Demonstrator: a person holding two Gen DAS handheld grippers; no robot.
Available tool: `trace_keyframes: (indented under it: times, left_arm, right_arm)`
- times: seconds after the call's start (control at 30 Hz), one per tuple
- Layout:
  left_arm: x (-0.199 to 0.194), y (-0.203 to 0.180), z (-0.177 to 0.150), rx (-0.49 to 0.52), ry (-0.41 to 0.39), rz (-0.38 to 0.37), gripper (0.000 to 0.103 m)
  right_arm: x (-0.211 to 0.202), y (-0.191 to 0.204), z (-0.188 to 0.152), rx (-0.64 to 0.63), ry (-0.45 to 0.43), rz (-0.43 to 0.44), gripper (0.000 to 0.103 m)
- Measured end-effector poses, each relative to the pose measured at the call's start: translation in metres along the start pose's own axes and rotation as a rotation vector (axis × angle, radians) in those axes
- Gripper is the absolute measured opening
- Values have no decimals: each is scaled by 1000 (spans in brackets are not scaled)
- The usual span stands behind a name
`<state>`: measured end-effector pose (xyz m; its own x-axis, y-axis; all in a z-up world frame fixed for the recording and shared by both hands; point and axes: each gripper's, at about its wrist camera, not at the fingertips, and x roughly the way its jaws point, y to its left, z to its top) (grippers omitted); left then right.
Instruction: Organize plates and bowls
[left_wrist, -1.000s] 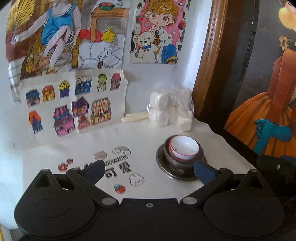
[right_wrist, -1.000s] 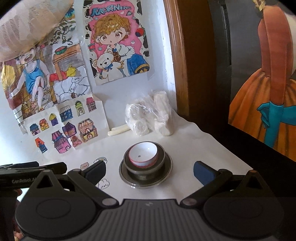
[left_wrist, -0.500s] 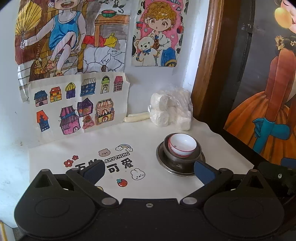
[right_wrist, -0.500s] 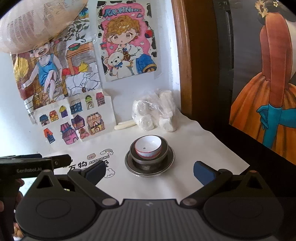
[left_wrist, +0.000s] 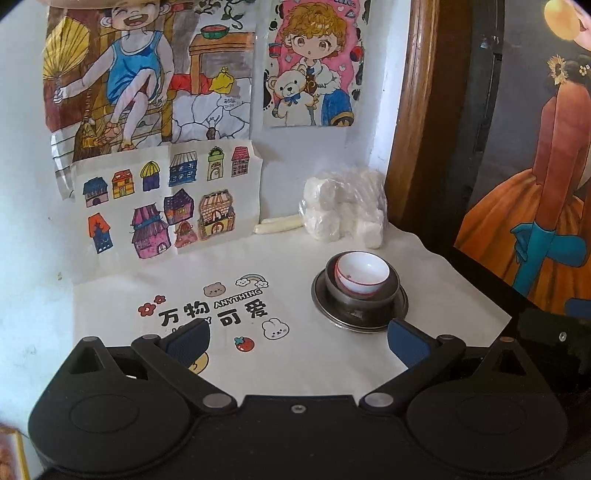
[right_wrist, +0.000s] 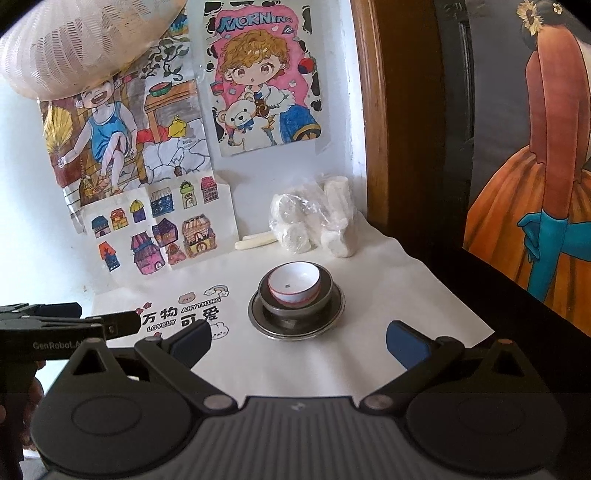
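The white bowl (right_wrist: 294, 282) sits nested in a dark bowl (right_wrist: 295, 301) on a metal plate (right_wrist: 296, 317), right of the counter (left_wrist: 314, 365). I see both left tongs (left_wrist: 297, 341) and right tongs (right_wrist: 298, 341) spread, empty; the dark bowl's inside is mostly hidden.

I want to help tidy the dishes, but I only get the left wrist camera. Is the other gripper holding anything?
Observer: No. The right gripper is empty, jaws wide open, short of the white bowl nested in the dark bowl on the metal plate.
Operator: What word is the left gripper hiding on the mat?
Observer: "LOVELY", printed on a slant below "ANYTHING".
Operator: What hangs above the drawings?
Observer: A white netted cover, at the top left of the right wrist view.
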<state>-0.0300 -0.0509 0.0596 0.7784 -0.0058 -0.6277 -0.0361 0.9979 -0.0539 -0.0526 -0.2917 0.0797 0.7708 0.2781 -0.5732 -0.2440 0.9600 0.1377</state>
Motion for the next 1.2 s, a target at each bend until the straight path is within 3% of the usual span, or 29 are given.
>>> trace_keyframes:
  times: [0.33,1.2]
  left_arm:
    - [-8,-7,-9,-14,13,24,102]
    - [-17,-6,-12,-14,10,29,102]
  right_arm:
    - [-4,-5,-7,-5,36,16,103]
    - [-8,-1,-7,-16,32,25,103]
